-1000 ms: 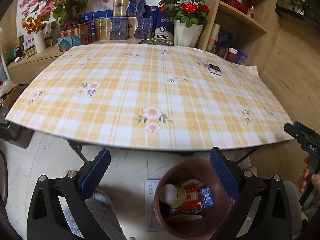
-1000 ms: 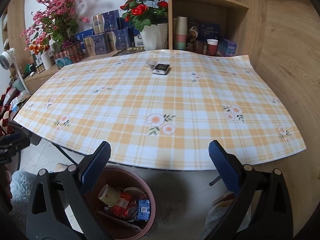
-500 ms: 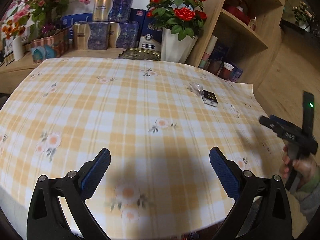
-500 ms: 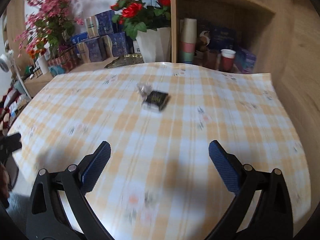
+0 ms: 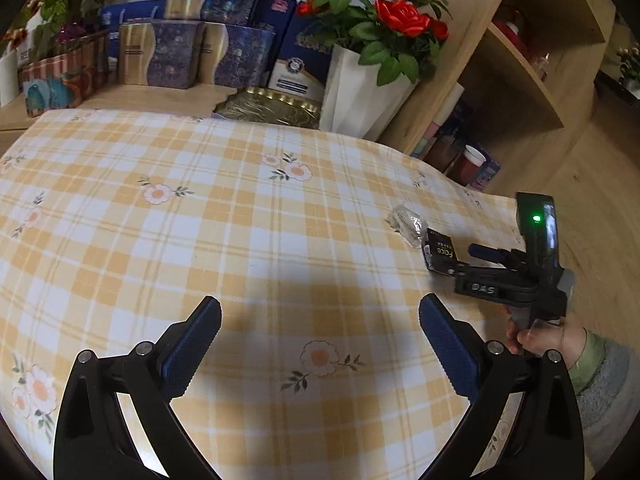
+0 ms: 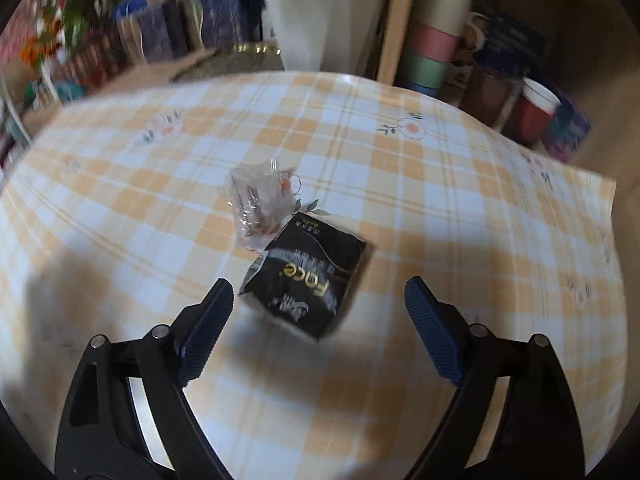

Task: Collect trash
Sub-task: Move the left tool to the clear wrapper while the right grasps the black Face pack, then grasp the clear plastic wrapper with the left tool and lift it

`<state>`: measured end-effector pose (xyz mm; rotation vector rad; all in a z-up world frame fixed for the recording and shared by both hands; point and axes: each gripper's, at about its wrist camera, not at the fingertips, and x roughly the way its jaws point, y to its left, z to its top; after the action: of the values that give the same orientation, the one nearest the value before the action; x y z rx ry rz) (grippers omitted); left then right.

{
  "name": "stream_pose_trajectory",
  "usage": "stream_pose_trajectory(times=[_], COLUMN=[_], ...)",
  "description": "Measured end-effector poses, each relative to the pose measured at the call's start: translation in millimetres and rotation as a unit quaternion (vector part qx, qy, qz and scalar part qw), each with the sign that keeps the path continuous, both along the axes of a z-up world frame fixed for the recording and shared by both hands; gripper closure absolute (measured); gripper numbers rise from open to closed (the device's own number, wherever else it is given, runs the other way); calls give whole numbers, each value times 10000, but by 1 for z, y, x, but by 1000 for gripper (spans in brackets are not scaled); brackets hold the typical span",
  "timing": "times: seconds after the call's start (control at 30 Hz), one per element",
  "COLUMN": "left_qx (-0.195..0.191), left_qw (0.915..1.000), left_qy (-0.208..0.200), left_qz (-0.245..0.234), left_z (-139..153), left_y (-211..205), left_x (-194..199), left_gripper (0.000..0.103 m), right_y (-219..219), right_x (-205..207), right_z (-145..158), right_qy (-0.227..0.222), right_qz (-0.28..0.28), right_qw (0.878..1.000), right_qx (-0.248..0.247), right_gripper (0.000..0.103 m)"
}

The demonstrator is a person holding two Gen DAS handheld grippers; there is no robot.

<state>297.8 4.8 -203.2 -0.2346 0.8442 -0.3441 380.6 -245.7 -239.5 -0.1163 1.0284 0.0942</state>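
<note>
While right gripper (image 6: 314, 312) gapes, black packet (image 6: 308, 278) lies diagonal.

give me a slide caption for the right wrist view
Open right gripper closing in on a black packet beside a crumpled clear wrapper on the checked tablecloth.

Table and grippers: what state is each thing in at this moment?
black packet: flat on the tablecloth, ungrasped, between the open fingers
clear wrapper: crumpled, touching the packet's far corner
right gripper: open, around the packet
left gripper: open, empty, over the cloth
</note>
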Motion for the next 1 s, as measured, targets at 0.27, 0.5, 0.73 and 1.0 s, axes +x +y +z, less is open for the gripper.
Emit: stream_pose_trajectory(times=[0.27, 0.5, 0.73, 1.0], left_qx=[34, -521, -15, -74], left_qw=[9994, 9959, 9956, 9948], left_qy=[-139, 573, 730, 958], left_qz=[-305, -473, -583, -338], left_z=[4, -27, -45, -51], left_y=[-30, -86, -154, -181], left_x=[38, 112, 145, 156], left_gripper=[6, 30, 47, 84], right_y=[-12, -33, -71, -100], right_x=[11, -32, -99, -177], right_z=[-8, 10, 24, 43], right_qy=[171, -338, -591, -882], right_qz=[24, -154, -533, -827], right_qw=[9989, 9981, 9909, 9856], right_qx=[438, 496, 1089, 1185], right_gripper=[50, 70, 72, 72])
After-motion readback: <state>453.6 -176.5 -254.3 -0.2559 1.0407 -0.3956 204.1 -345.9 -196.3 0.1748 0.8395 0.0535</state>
